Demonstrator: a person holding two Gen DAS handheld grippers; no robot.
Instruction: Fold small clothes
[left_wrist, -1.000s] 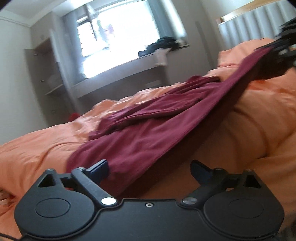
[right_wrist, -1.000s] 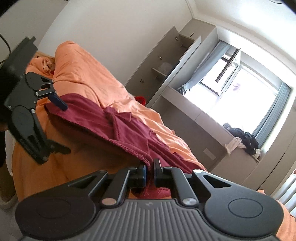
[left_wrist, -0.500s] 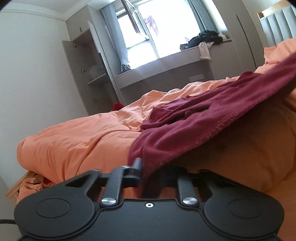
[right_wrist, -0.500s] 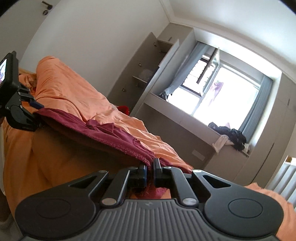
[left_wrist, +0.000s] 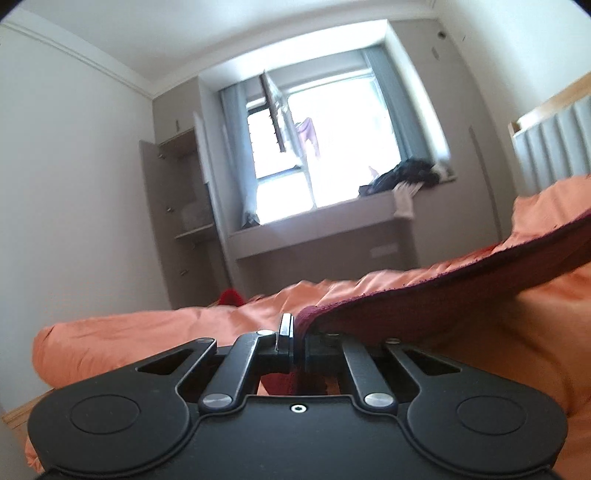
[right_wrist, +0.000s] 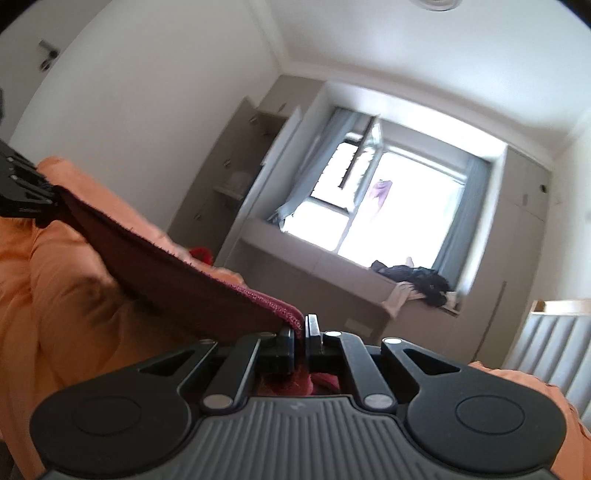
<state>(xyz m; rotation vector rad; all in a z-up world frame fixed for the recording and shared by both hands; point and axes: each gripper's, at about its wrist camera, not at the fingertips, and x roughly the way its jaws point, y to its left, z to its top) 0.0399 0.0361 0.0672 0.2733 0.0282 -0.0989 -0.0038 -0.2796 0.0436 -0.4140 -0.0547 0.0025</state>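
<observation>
The left gripper (left_wrist: 298, 341), a black two-finger tool, was clamped on one corner of a dark maroon knitted garment (left_wrist: 424, 299). Its jaws had just been closing, and the cloth sat pinched between them, with a fold of the hem bunched up beside the left finger and more fabric hanging down behind the pads. From there the garment ran off to the right and further away as a taut, slightly sagging sheet, its stitched edge showing as a thin line against the orange bedding (left_wrist: 147, 332) beneath it.

The right gripper (right_wrist: 300, 332), also black, with a ribbed grey body near the camera, was closed tight on the opposite corner of the same maroon garment (right_wrist: 177, 280). A frayed pinkish edge curled over its left finger, and crumpled cloth showed below the jaws. In the right wrist view the fabric stretched up and to the left to the left gripper (right_wrist: 26, 192), seen at the far left edge, holding the other end. The garment hung lifted above the rumpled orange bedding (right_wrist: 66, 295) rather than lying flat on it.

At the far side of the room stood a bright window (left_wrist: 332, 155) with grey curtains, and a heap of dark clothes (left_wrist: 406, 175) lay on the sill. A small red object (left_wrist: 229, 296) lay beyond the bed.
</observation>
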